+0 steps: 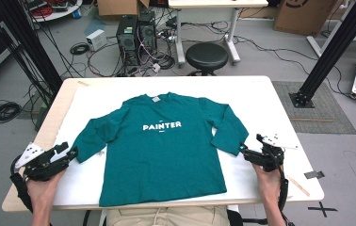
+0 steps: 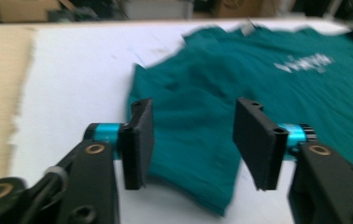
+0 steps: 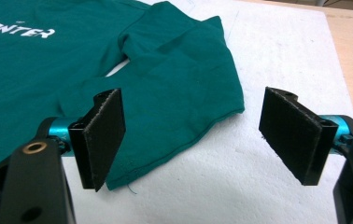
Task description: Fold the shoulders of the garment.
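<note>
1. In the middle of the white table, a teal long-sleeved shirt is lying flat, front side up, with its collar pointing toward the far edge and its hem reaching the near edge. White lettering across the chest is reading "PAINTER".
2. Both sleeves are spreading outward and down, one toward the left edge of the table, one toward the right edge.
3. Near the left edge, the left gripper is sitting in a person's hand, its tip just beside the left sleeve cuff. In the left gripper view, the left gripper is holding its jaws wide apart with the sleeve cloth lying between and below them; nothing is being gripped.
4. Near the right edge, the right gripper is pointing at the right sleeve cuff. In the right gripper view, the right gripper is also standing wide open, the cuff edge lying by the left-hand jaw, with bare table under the other. It is holding nothing.
</note>
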{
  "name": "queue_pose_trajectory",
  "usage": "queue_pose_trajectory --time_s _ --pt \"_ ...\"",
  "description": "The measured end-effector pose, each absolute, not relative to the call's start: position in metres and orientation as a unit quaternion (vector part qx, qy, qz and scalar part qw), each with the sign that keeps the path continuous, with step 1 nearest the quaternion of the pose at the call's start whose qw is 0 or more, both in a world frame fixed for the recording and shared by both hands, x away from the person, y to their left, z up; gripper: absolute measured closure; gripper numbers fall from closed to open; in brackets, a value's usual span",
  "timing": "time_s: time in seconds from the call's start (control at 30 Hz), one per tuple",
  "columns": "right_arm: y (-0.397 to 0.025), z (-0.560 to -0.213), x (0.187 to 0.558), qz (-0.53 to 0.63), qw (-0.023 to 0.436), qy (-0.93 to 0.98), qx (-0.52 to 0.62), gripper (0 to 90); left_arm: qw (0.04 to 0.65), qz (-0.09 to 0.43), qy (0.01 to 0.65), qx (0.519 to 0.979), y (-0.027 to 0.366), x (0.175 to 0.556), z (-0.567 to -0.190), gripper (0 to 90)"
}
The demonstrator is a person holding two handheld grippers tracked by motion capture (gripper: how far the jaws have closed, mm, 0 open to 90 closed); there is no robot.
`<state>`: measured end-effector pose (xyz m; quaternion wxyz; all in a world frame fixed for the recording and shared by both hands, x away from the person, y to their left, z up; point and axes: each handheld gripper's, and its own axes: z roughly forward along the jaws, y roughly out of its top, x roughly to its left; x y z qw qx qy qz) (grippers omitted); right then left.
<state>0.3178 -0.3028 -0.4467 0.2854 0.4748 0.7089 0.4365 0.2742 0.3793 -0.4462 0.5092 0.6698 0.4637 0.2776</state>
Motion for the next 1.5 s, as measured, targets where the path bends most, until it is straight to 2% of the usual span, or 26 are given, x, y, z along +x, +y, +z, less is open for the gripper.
queue_pose_trajectory --time_s 0.07,0.1,0.13,0.2,0.63,0.77,0.87,0.9,0.93,0.97,1.0,1.13,1.3,1.43,1.5 --pt "-0.302 -0.447 0.318 0.433 0.288 0.711 0.474 23.1 0.472 0.268 0.447 0.711 0.367 0.279 -0.443 54.0" --pt "-0.302 -0.447 0.318 0.431 0.287 0.712 0.474 23.1 0.472 0.268 0.447 0.711 0.367 0.279 -0.443 55.3" --pt "-0.302 -0.447 0.318 0.430 0.285 0.712 0.476 23.1 0.442 0.262 0.445 0.733 0.358 0.283 -0.443 57.0" --pt "-0.301 -0.447 0.319 0.428 0.290 0.714 0.473 23.1 0.422 0.254 0.444 0.749 0.350 0.287 -0.445 60.3" --pt "-0.299 -0.447 0.318 0.422 0.293 0.716 0.472 23.1 0.364 0.235 0.463 0.773 0.332 0.305 -0.451 58.4" --pt "-0.299 -0.447 0.319 0.420 0.294 0.718 0.470 23.1 0.367 0.234 0.463 0.773 0.331 0.304 -0.451 60.7" --pt "-0.299 -0.447 0.319 0.418 0.293 0.718 0.473 23.2 0.365 0.239 0.463 0.772 0.331 0.304 -0.451 67.6" --pt "-0.299 -0.447 0.319 0.417 0.296 0.720 0.469 23.3 0.363 0.241 0.462 0.773 0.331 0.304 -0.451 75.4" --pt "-0.299 -0.447 0.319 0.417 0.296 0.720 0.469 23.3 0.359 0.245 0.463 0.772 0.331 0.303 -0.451 75.4" --pt "-0.298 -0.447 0.319 0.418 0.292 0.719 0.472 23.3 0.359 0.248 0.465 0.770 0.330 0.303 -0.451 82.0" --pt "-0.298 -0.447 0.319 0.418 0.293 0.719 0.472 23.3 0.358 0.250 0.467 0.769 0.330 0.303 -0.451 84.4" --pt "-0.298 -0.447 0.319 0.416 0.292 0.720 0.473 23.3 0.372 0.244 0.476 0.759 0.334 0.303 -0.450 85.9" --pt "-0.298 -0.447 0.319 0.414 0.293 0.721 0.472 23.4 0.422 0.234 0.471 0.739 0.332 0.299 -0.441 85.9" --pt "-0.297 -0.447 0.319 0.412 0.295 0.723 0.470 23.7 0.447 0.230 0.449 0.739 0.312 0.298 -0.432 85.8" --pt "-0.297 -0.447 0.320 0.411 0.297 0.724 0.469 23.8 0.453 0.230 0.428 0.748 0.288 0.298 -0.425 85.8"
